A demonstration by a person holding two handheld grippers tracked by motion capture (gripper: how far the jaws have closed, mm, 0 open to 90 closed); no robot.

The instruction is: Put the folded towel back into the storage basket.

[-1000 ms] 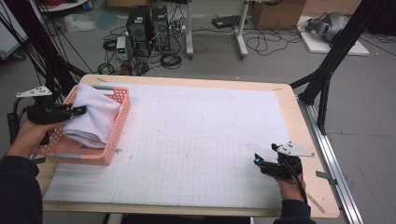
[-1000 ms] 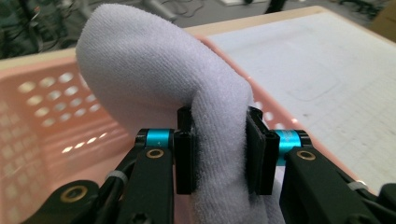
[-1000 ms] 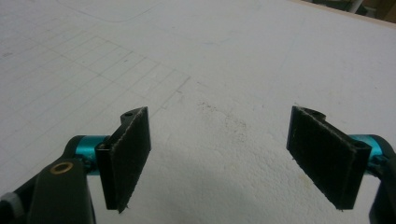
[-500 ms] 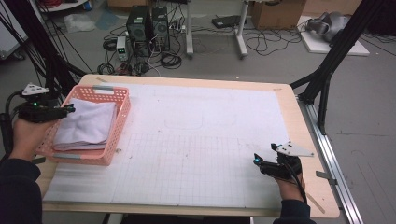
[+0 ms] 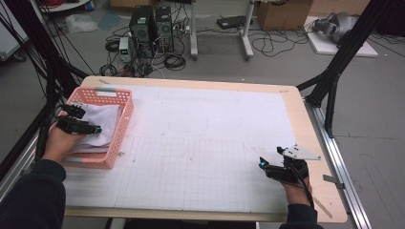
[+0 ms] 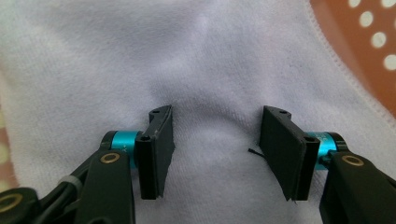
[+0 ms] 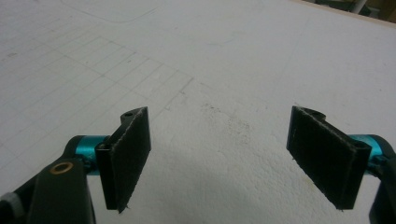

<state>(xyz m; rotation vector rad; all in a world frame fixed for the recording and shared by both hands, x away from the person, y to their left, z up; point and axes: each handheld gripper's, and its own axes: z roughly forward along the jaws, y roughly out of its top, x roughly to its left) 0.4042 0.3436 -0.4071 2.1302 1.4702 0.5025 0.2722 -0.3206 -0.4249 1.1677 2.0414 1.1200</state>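
- High view: a wooden desk [image 5: 315, 143] covered by a white gridded mat. At its left edge sits a pink perforated basket [image 5: 120, 125] holding a folded white towel [image 5: 102, 125]. The person's left hand [image 5: 59, 140] reaches in from the lower left, dark sleeve at the corner, and holds the left tool [image 5: 79, 119] over the basket's near left side, pointing right across the towel. The right hand [image 5: 296, 183] rests near the desk's lower right corner, well apart from the basket, with the right tool [image 5: 268, 164] pointing left, low over the mat, a grey three-cornered plate on top.
- Left gripper view: the left tool [image 6: 215, 149] hovers close over the white towel [image 6: 201, 65]. Its jaws have just been opening and now stand apart, the soft cloth bulging slightly in the gap but not pinched by the pads. A hemmed towel edge and the pink basket wall [image 6: 369, 42] show at upper right.
- Right gripper view: the right tool [image 7: 219, 154] has its jaws spread wide with nothing between them, above the bare white mat [image 7: 210, 56] with faint grid lines.
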